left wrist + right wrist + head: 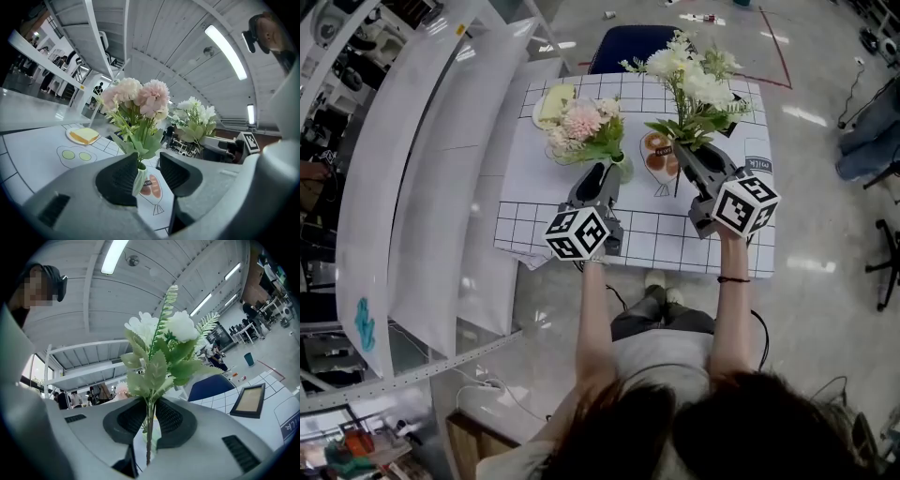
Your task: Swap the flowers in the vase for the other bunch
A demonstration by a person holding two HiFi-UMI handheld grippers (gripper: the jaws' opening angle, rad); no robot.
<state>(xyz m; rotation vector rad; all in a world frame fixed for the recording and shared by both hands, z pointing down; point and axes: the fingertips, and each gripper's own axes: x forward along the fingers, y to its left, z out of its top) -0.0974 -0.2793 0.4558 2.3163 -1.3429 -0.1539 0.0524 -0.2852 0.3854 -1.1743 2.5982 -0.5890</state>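
Note:
A bunch of pink flowers [581, 125] stands in a small pale green vase [624, 169] on the gridded tablecloth. In the left gripper view the vase [138, 178] sits between the jaws of my left gripper [150, 171], close to the left pad, with a clear gap to the right pad. That gripper [602, 174] is open. My right gripper [685, 152] is shut on the stems of a white flower bunch [695, 86] and holds it upright above the table's right half. The stem [148, 432] runs between the two pads, white blooms [180, 326] above them.
A plate with a yellow slice [553, 101] sits at the table's far left corner. A dark frame [250, 401] lies at the far right. A blue chair [630, 47] stands behind the table [525, 220], and white shelving [412, 187] runs along its left side.

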